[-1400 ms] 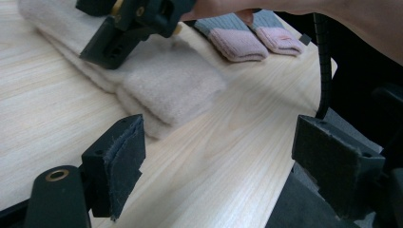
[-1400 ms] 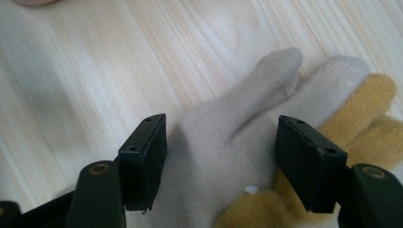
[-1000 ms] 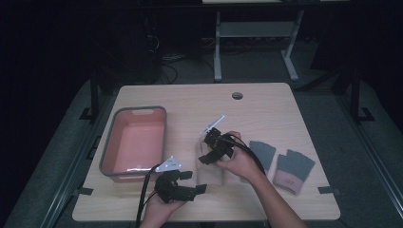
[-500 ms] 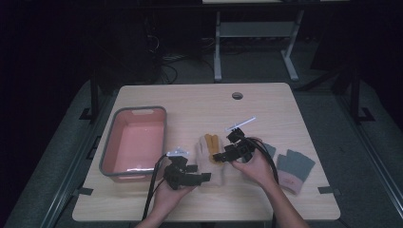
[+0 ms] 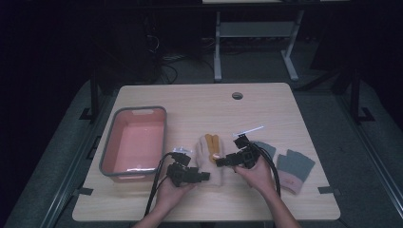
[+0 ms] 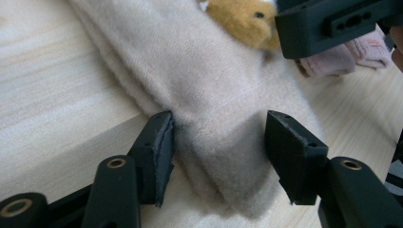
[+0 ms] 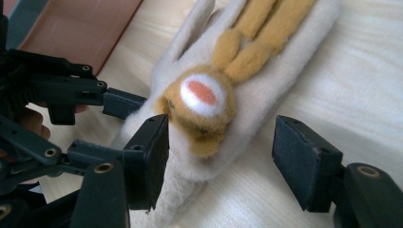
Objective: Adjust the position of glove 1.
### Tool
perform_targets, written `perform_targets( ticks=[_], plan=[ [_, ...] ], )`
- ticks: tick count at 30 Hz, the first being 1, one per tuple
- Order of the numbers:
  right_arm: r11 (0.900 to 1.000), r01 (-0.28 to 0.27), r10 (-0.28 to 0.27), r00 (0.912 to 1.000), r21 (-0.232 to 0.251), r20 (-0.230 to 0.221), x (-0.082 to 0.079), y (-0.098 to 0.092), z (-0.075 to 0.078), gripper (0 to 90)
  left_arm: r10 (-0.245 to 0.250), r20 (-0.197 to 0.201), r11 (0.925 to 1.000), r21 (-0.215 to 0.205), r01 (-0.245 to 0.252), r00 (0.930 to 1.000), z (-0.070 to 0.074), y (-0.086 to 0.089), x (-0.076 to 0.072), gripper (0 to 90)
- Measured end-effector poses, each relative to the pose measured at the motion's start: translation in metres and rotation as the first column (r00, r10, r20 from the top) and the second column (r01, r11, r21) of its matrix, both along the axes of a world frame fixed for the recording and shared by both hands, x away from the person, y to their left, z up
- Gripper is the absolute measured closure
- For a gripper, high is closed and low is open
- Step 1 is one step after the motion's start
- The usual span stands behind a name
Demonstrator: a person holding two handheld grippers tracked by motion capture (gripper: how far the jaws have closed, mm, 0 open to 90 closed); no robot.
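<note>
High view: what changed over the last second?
Both grippers came down onto the cream mitten. Left gripper jaws have been closing around its cuff end, right gripper narrowing slightly around the bear face; neither pinches yet. Pink bin and grey gloves unmoved.

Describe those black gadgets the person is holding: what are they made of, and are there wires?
Each tool, left and right, is matte black, with two blocky jaws on hinged links with brass-coloured pivots. The flat pads look ribbed. Black cables trail back from both. The forearms look bare, with no sleeves in view.
</note>
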State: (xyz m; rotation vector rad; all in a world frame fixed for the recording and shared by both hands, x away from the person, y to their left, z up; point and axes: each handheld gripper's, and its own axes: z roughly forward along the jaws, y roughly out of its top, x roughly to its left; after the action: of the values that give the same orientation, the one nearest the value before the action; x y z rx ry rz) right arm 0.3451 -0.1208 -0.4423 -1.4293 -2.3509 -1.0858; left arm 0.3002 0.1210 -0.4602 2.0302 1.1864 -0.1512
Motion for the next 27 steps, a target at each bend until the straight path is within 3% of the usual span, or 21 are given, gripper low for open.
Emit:
perform_targets(
  ticks=[11,16,23,27],
  plan=[
    [1.000,0.019,-0.019,0.9986,-0.004,-0.049,0.001,0.011,-0.013,40.6,-0.005,-0.037,0.9998,-0.018,0.004,0.9993,-0.001,0.002,0.004,49.7],
    [0.998,0.061,-0.058,0.9951,0.032,-0.079,0.001,0.013,-0.019,43.8,-0.012,-0.041,0.9999,-0.011,0.011,0.9991,-0.001,0.002,0.006,52.3],
    [0.991,0.100,-0.091,0.9906,0.084,-0.103,-0.004,0.016,-0.026,61.0,-0.015,-0.056,0.9996,-0.025,0.014,0.9983,-0.002,0.001,0.010,54.7],
    [0.989,0.120,-0.109,0.9868,0.089,-0.120,-0.005,0.019,-0.028,67.5,-0.013,-0.070,0.9991,-0.041,0.010,0.9974,-0.003,0.001,0.012,57.9]
  ],
)
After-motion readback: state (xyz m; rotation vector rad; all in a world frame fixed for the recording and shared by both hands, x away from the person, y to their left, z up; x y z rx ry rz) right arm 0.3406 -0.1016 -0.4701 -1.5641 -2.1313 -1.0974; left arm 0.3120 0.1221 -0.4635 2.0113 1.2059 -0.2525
